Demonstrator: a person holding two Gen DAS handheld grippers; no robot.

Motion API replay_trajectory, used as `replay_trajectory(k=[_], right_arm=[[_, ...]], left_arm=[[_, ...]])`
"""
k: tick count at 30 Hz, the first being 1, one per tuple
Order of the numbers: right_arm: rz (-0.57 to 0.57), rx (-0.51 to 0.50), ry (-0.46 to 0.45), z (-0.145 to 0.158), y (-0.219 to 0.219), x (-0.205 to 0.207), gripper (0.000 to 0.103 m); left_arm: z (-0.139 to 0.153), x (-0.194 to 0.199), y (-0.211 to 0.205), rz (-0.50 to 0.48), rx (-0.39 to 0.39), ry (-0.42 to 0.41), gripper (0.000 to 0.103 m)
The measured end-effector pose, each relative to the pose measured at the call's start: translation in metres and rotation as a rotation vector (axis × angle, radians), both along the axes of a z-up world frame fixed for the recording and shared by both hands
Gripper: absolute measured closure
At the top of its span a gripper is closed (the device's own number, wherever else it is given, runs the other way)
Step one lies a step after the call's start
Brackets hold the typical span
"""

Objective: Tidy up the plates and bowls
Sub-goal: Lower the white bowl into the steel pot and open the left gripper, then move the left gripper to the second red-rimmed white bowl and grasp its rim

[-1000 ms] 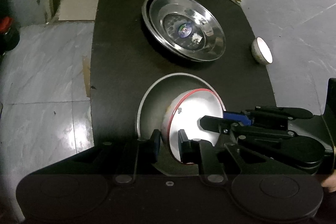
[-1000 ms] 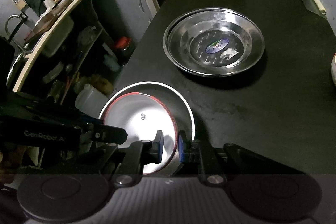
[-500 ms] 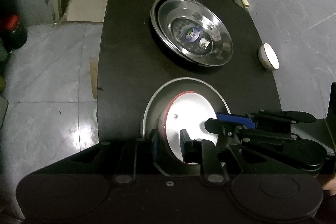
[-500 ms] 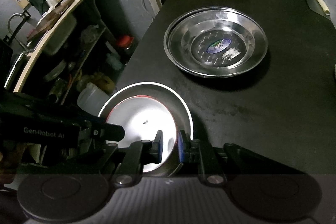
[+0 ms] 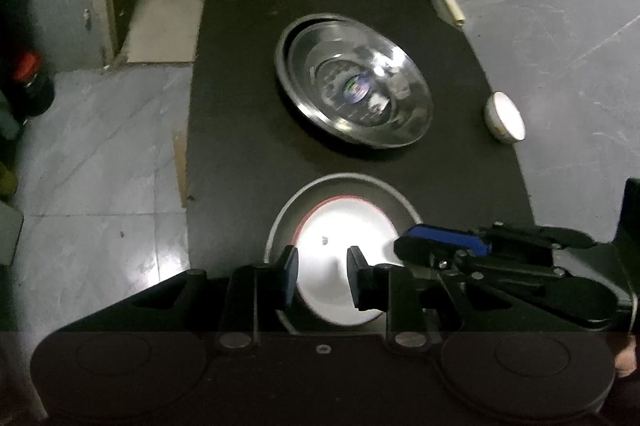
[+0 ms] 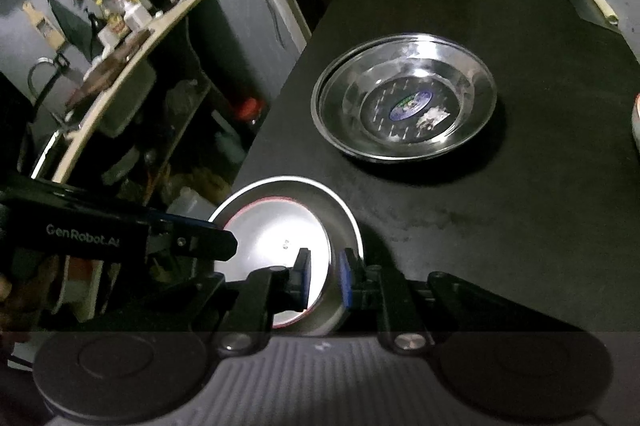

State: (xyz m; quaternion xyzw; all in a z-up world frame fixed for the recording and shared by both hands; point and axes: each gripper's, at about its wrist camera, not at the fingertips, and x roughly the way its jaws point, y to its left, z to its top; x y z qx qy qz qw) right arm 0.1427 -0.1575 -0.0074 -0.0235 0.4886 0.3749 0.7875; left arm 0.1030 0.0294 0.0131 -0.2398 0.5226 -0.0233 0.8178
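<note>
At the near edge of the dark tabletop (image 6: 500,210) a red-rimmed white plate (image 5: 344,246) lies nested in a shallow steel dish (image 5: 400,196). The left gripper (image 5: 322,276) straddles the plate's near rim, its jaws opening and the pads seemingly clear of it. The right gripper (image 6: 323,280) stands narrow, its pads apparently pinching the plate's right rim. The plate looks glazed, stiff, breakable and slick, so I'd take it by the rim. Farther back, mid-table, sit stacked steel plates (image 6: 404,106), light and rigid; a small white bowl (image 5: 505,116) perches at the right edge.
</note>
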Motion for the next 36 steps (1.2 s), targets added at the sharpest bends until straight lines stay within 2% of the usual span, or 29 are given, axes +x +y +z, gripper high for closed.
replay_trajectory(k=[6,9,10,11,15,17,20,25,31,36], right_arm=[[-0.035,0.065,-0.03,0.005,-0.015,0.0,0.081],[-0.076,0.096,-0.049,0.006,-0.027,0.002,0.077],[-0.098,0.103,-0.054,0.007,-0.032,0.004,0.07],[-0.126,0.106,-0.061,0.007,-0.038,0.005,0.059],[-0.241,0.115,-0.082,0.005,-0.061,0.015,0.034],[-0.302,0.122,-0.08,0.001,-0.074,0.02,0.02],[-0.388,0.128,-0.078,-0.01,-0.093,0.029,0.007],[-0.531,0.154,-0.094,-0.025,-0.121,0.045,0.0],[-0.77,0.186,-0.129,-0.046,-0.155,0.074,0.0],[-0.881,0.224,-0.1,-0.062,-0.173,0.1,0.001]], left_arm=[[0.015,0.015,-0.003,-0.032,0.041,-0.038,0.066],[0.021,0.025,-0.008,-0.056,0.062,-0.061,0.049],[0.023,0.029,-0.011,-0.07,0.073,-0.071,0.036],[0.024,0.033,-0.014,-0.078,0.087,-0.081,0.025],[0.027,0.055,-0.037,-0.149,0.145,-0.097,0.013],[0.026,0.067,-0.048,-0.181,0.165,-0.087,0.001],[0.026,0.087,-0.065,-0.225,0.198,-0.089,0.001],[0.024,0.129,-0.095,-0.299,0.25,-0.075,0.001],[0.025,0.2,-0.135,-0.375,0.293,-0.123,0.001],[0.018,0.262,-0.179,-0.423,0.283,-0.166,0.001]])
